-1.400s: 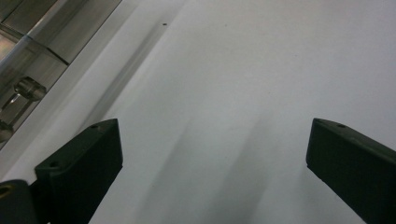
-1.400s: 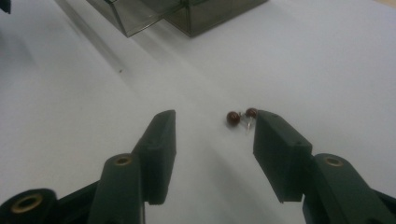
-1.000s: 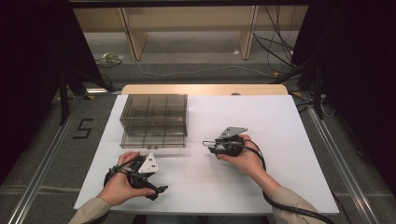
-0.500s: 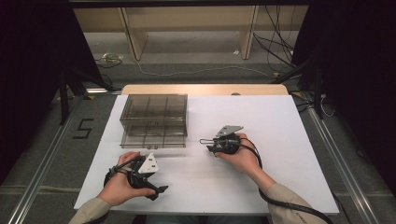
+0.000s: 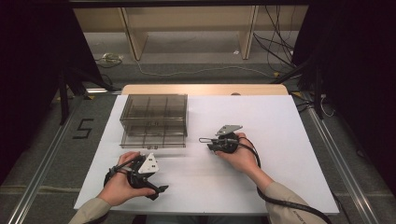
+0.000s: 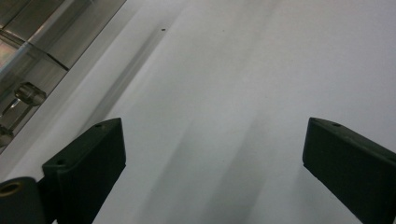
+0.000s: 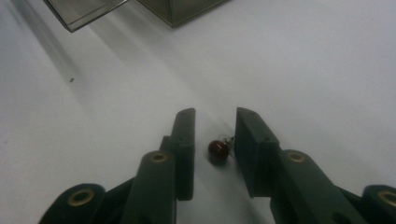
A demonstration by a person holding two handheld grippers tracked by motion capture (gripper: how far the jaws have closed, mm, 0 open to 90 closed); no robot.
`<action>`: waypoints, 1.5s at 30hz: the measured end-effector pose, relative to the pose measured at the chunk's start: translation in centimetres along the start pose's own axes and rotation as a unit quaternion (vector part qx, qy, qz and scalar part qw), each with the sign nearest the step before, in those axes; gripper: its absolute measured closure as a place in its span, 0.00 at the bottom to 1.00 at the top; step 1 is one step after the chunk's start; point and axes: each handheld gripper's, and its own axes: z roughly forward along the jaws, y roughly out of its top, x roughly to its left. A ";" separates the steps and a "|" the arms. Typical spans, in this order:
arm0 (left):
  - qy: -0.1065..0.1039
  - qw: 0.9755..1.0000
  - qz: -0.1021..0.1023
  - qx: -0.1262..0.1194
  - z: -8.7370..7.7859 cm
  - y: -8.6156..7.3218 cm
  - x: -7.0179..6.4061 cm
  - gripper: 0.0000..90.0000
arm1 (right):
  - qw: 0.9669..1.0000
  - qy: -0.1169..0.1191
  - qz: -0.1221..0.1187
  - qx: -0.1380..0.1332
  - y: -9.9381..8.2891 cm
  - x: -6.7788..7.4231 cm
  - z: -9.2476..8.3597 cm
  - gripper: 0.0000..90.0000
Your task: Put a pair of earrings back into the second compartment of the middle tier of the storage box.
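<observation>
The right gripper [image 7: 214, 140], jaws just narrowing around the small red bead [image 7: 218, 150] without pinching yet, could flick it away off-centre

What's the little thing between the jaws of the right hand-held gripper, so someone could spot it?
On the white table, right of the smoky clear drawer box, find the right hand-held gripper. Between its narrowed jaws lies a small dark red bead with a thin wire loop, the only coloured thing on the sheet.

Bright white table [image 5: 289, 140], dark surroundings, soft shadows.
</observation>
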 end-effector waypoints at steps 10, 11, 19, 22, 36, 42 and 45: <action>0.000 1.000 0.000 0.001 0.0 0.0 0.0 0.07 | 1.000 0.002 0.002 0.002 0.1 0.2 0.0 0.89; 0.000 1.000 0.000 0.001 0.0 0.0 0.0 0.07 | 1.000 0.001 0.002 0.002 0.1 0.2 0.0 0.89; 0.000 1.000 0.001 0.001 0.1 -0.1 0.0 0.08 | 1.000 0.001 0.005 0.001 0.2 0.2 0.0 0.89; -0.001 1.000 0.001 0.000 0.0 -0.1 0.0 0.08 | 1.000 0.002 0.007 -0.005 0.3 0.2 -0.2 0.89; 0.000 1.000 0.002 0.002 0.0 -0.1 0.0 0.09 | 0.999 0.007 0.009 -0.030 1.2 0.5 -1.3 0.89; 0.004 1.000 0.003 -0.001 -0.1 -0.1 0.0 0.09 | 0.999 0.008 0.009 -0.033 1.5 0.8 -1.6 0.89; 0.002 1.000 0.003 0.001 0.0 -0.1 0.0 0.09 | 0.999 0.009 0.009 -0.038 1.6 0.9 -1.7 0.89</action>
